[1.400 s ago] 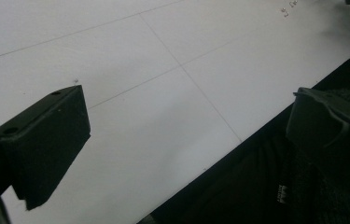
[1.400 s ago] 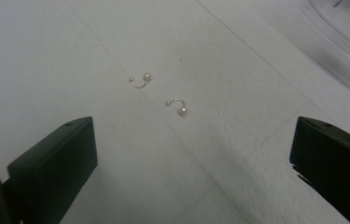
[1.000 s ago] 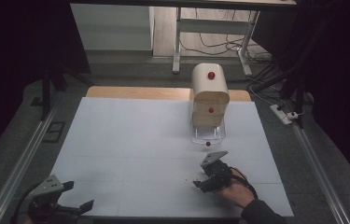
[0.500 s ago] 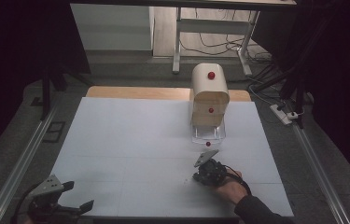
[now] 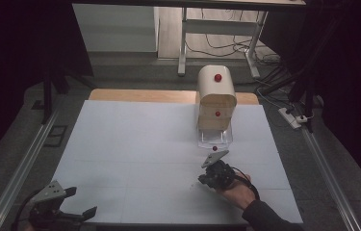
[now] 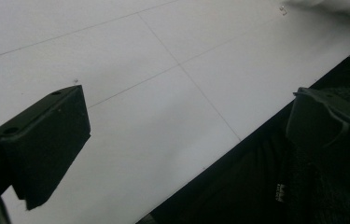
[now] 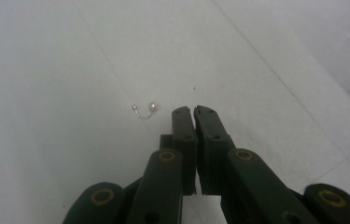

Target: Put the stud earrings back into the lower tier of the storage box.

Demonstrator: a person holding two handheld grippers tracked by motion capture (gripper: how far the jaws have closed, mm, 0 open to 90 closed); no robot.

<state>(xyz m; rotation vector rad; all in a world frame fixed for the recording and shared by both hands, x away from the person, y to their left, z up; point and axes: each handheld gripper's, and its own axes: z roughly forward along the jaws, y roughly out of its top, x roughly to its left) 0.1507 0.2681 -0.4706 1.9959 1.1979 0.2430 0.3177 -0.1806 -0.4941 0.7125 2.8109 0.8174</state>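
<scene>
Right gripper view — earring (image 7: 144, 111) just beside closed right gripper (image 7: 193, 110), apart.

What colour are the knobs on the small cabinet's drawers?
Red, clearest in the high view: knobs on the cabinet.

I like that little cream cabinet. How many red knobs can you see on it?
3: one on the cabinet's rounded top, one on its front drawer, one on the pulled-out clear drawer at the bottom. Others may be hidden behind.
</scene>
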